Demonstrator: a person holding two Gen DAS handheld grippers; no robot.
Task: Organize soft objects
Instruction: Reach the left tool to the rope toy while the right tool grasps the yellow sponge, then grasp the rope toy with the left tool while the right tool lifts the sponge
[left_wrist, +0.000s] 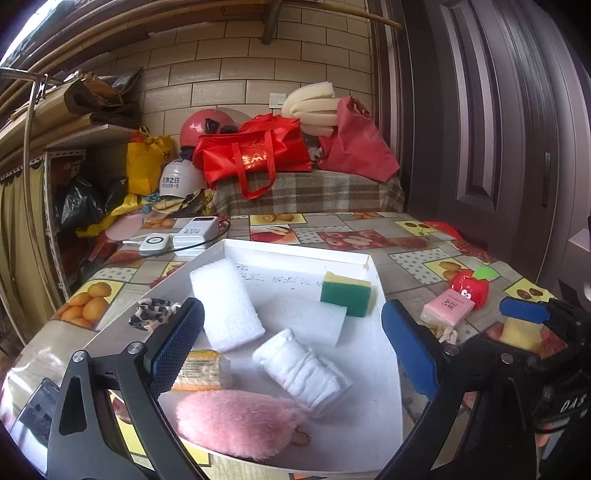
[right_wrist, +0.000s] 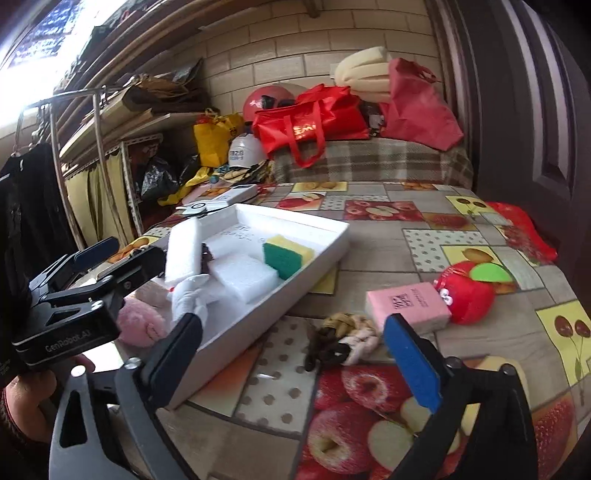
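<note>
From the left wrist view, a black-and-white patterned fabric scrunchie (left_wrist: 153, 313) lies outside the shallow white rectangular tray (left_wrist: 295, 248) at about nine o'clock, partly hidden by a gripper finger. The left gripper (left_wrist: 291, 341) stands wide, nothing between its pads. Beneath it the tray holds a white textured foam block (left_wrist: 225, 304), a yellow wrapped pack (left_wrist: 201, 369) half covered by the left finger, a fluffy pink plush piece (left_wrist: 236, 424) at six o'clock, a rolled white cloth (left_wrist: 304, 369), a flat white foam slab (left_wrist: 306, 317), and a green-and-yellow kitchen sponge (left_wrist: 345, 298) at one o'clock.

In the right wrist view, the right gripper (right_wrist: 293, 345) is spread wide and empty above the fruit-patterned tablecloth (right_wrist: 369, 221). Between its fingers lies a tangle of brown and cream hair ties (right_wrist: 341, 339), hard to make out singly. At two o'clock a pink tissue packet (right_wrist: 406, 304) touches a red apple-shaped plastic toy (right_wrist: 467, 291).
</note>
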